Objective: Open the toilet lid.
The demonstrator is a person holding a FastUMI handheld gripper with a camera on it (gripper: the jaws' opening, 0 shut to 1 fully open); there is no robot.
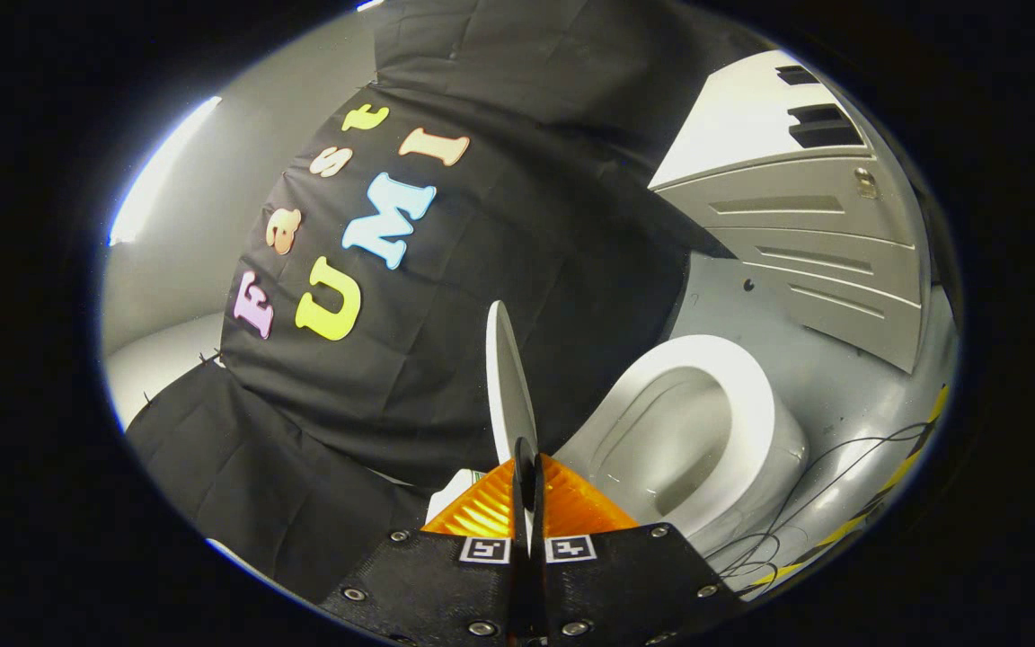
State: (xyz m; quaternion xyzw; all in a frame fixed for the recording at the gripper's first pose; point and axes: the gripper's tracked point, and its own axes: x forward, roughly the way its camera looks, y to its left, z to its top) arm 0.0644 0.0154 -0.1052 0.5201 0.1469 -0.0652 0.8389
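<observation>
A grey, glossy floor (733, 296) runs to the right of the scene and catches soft reflections of the light. Thin dark cables (805, 503) trail across it near the toilet's base, and a yellow-and-black striped strip (877, 503) lies along its near right side. A black cloth wall (499, 270) hangs behind and to the left, creased in folds, with a pale plain wall (176, 252) further left. At the far right stands a white panelled cabinet (823, 243) with horizontal recesses and dark slots near its top.

The white toilet (706, 431) sits on the floor just right of the claw, its bowl uncovered and the seat ring down. The toilet lid (508, 386) is raised, seen edge-on as a thin pale blade rising straight ahead of the fingers, close to the black cloth.

The claw (526, 485) is narrowed around the lid's lower edge: both fingers (482, 512) press against it from either side, holding it upright.
</observation>
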